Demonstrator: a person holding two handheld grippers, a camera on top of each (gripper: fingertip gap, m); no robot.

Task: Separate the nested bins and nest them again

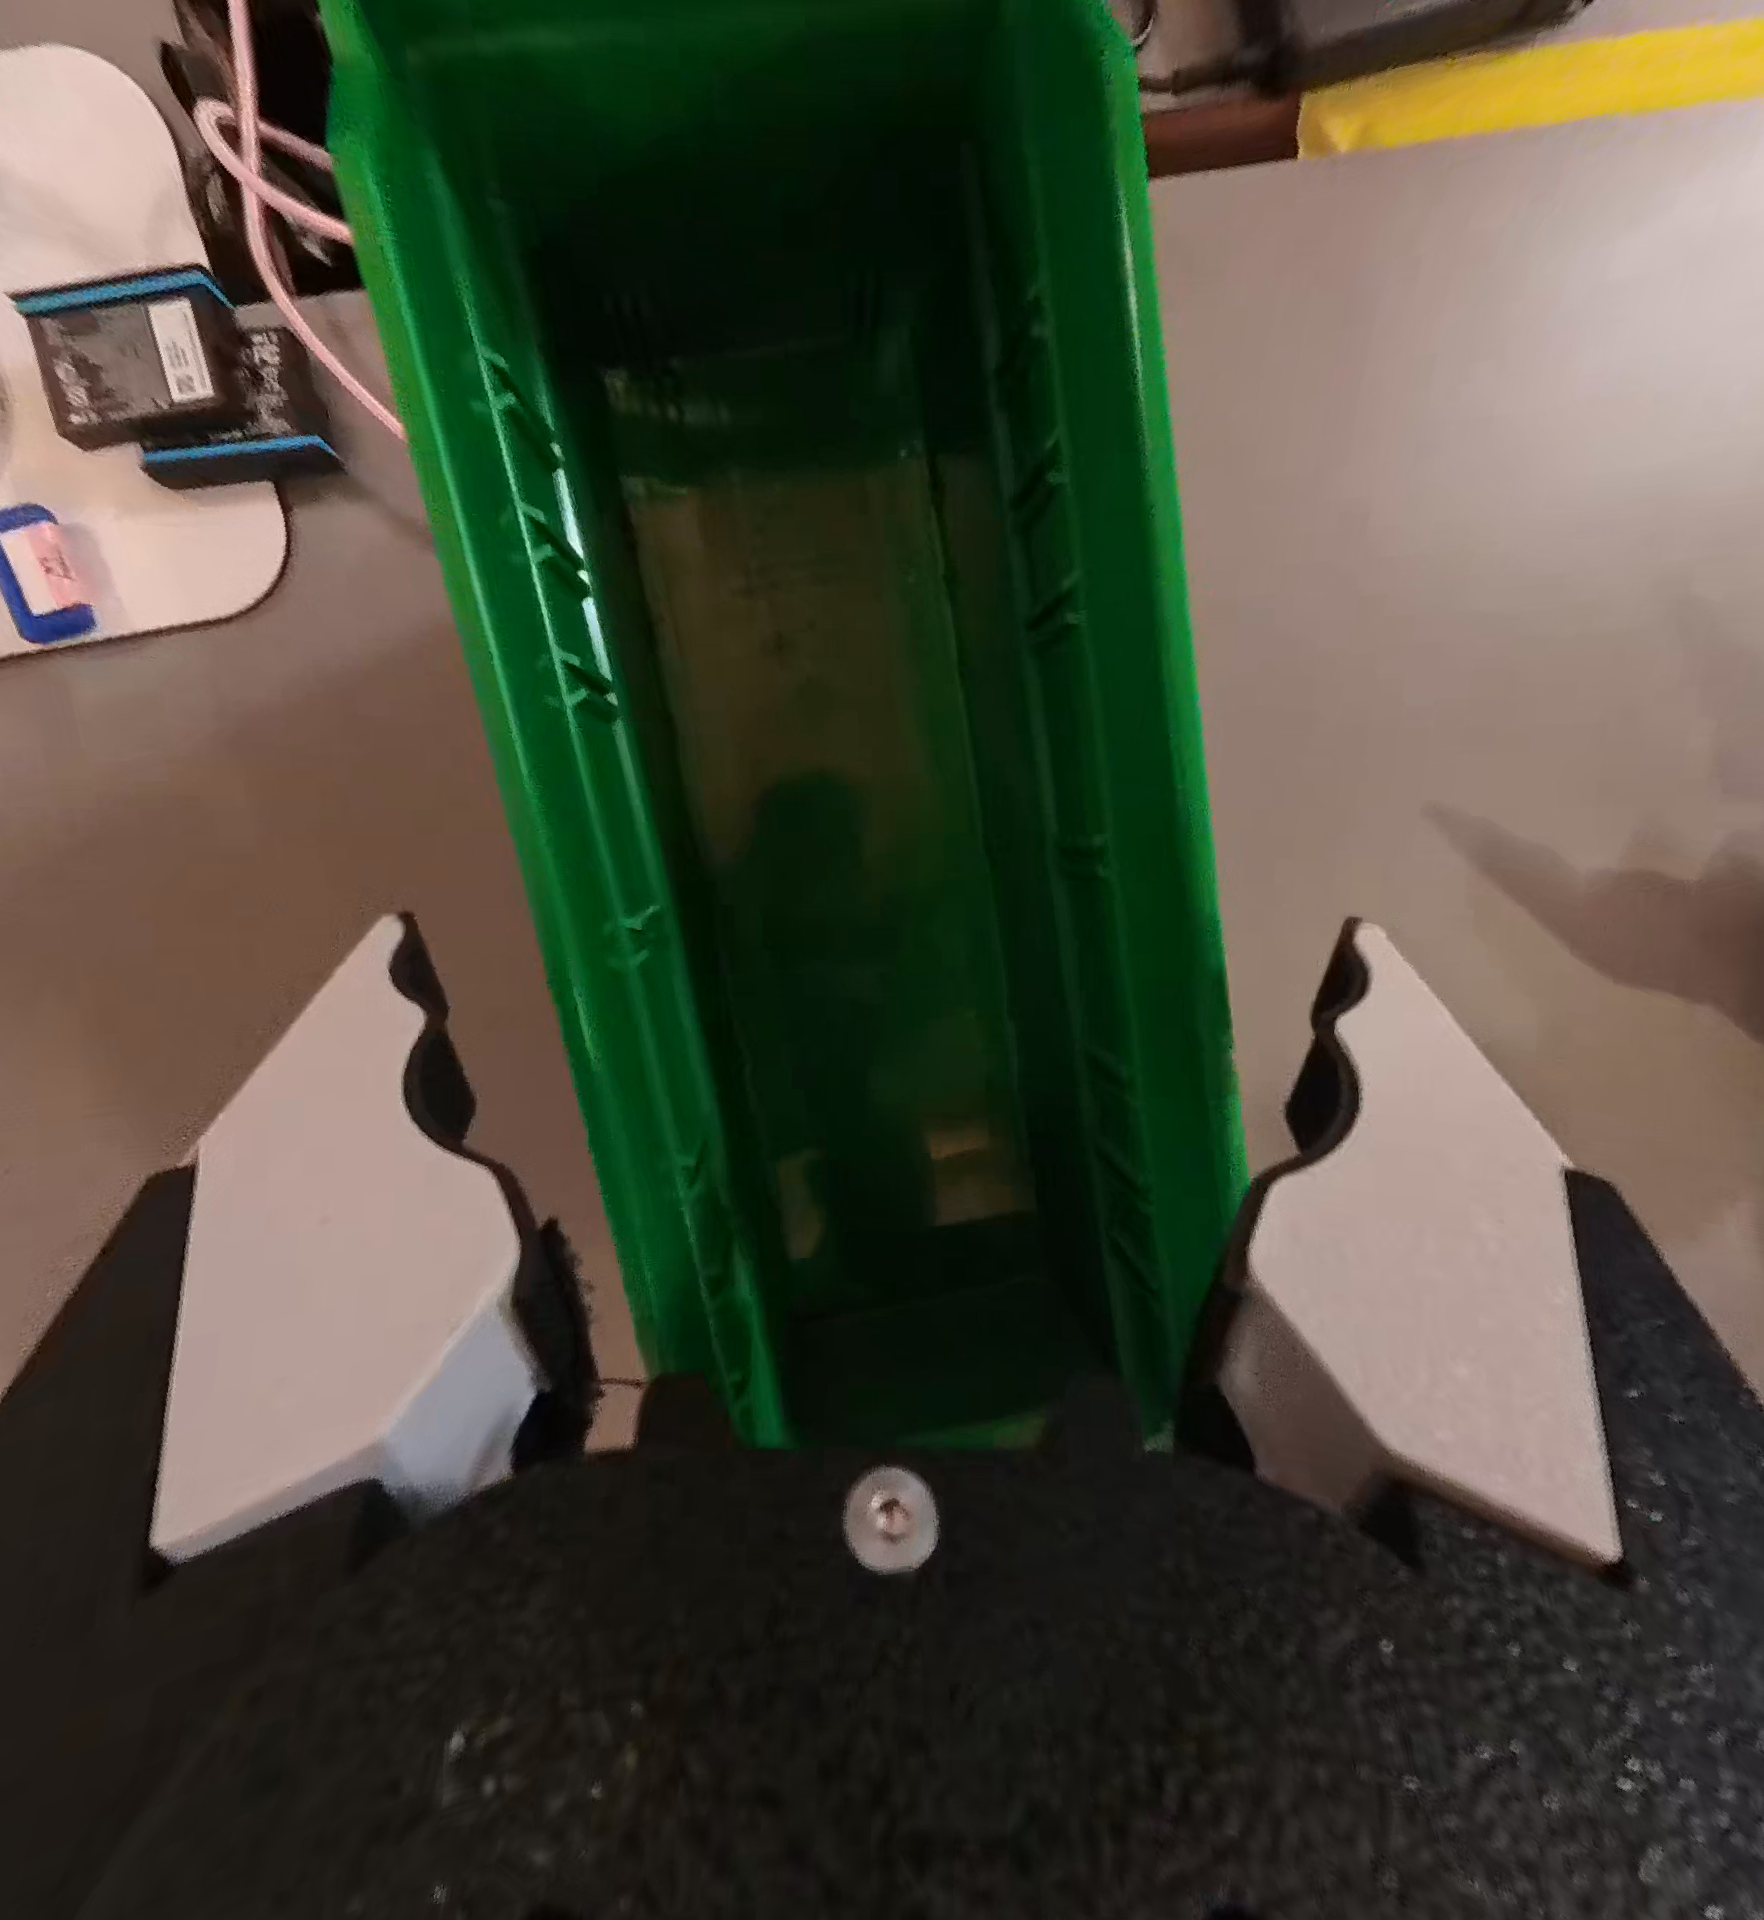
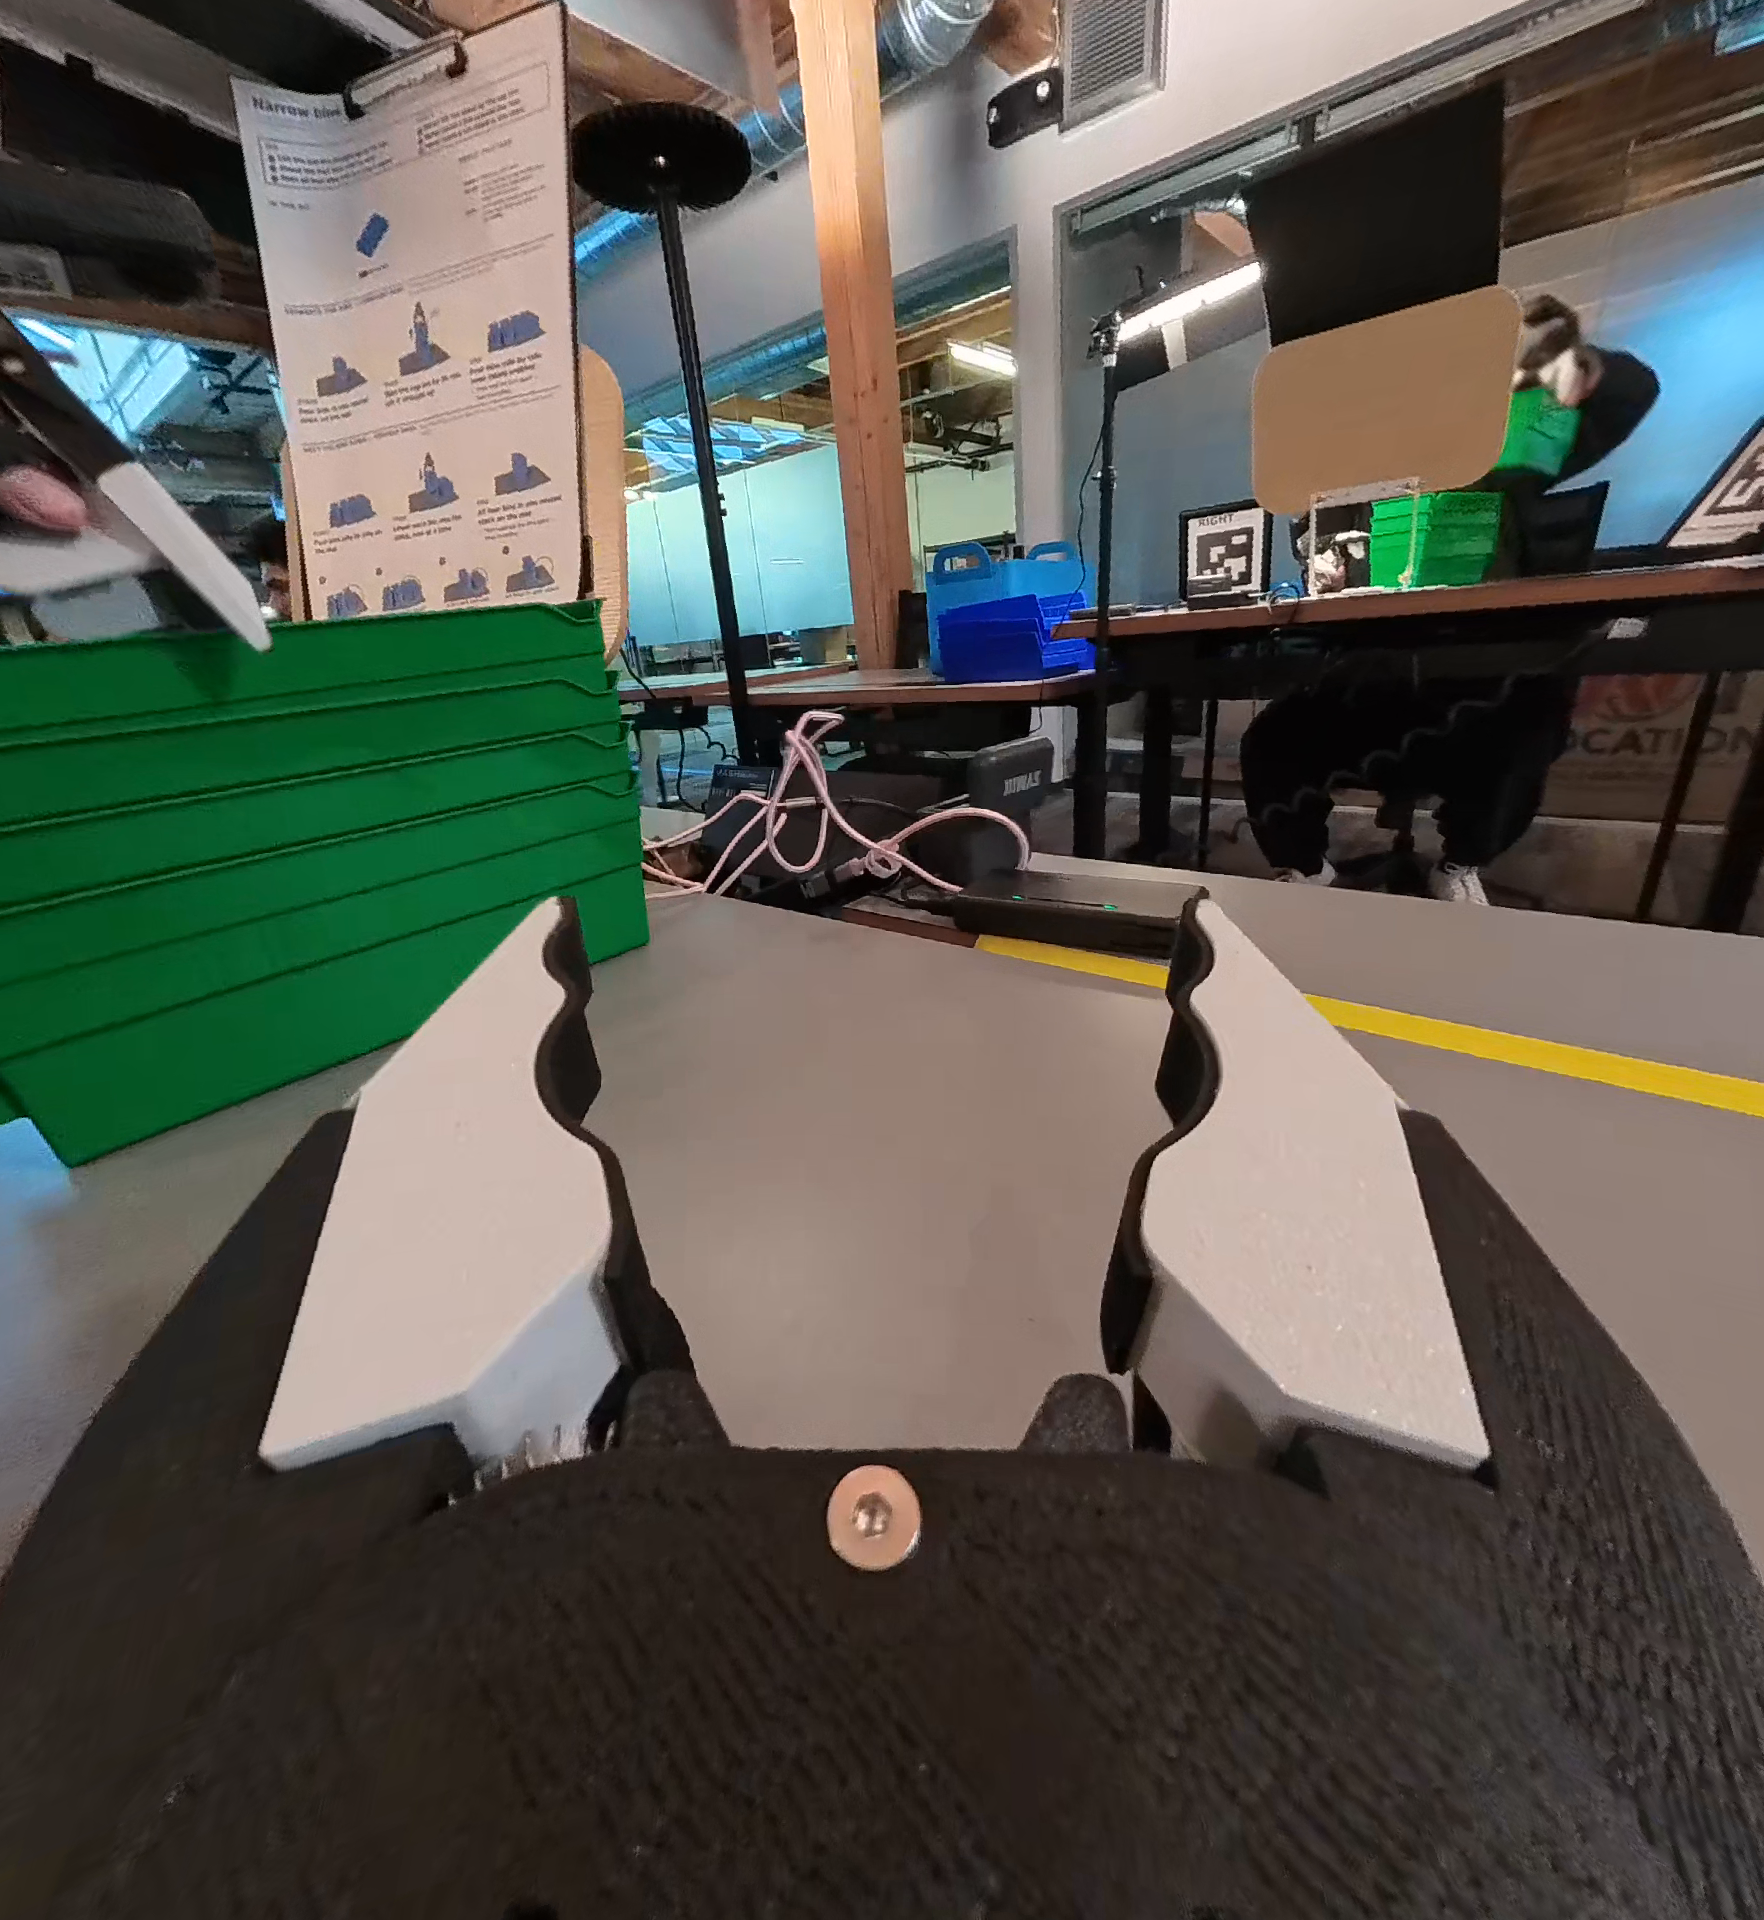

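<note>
A stack of several nested green bins (image 2: 265, 831) stands on the grey table (image 2: 857, 1143), at the left of the right wrist view. In the left wrist view I look down into the top green bin (image 1: 836, 623), which is empty inside. My left gripper (image 1: 880, 927) is open, with its white fingers spread on either side of the bin's near end. One of its fingers (image 2: 182, 561) shows above the stack's top rim in the right wrist view. My right gripper (image 2: 878, 914) is open and empty, low over the table to the right of the stack.
A white mat (image 1: 182, 582) left of the stack holds black batteries (image 1: 130, 374) and a blue card (image 1: 31, 571). Pink cables (image 2: 836, 821) and a black charger (image 2: 1065, 904) lie at the table's far edge by yellow tape (image 2: 1532, 1049). An instruction sheet (image 2: 421, 343) stands behind the stack.
</note>
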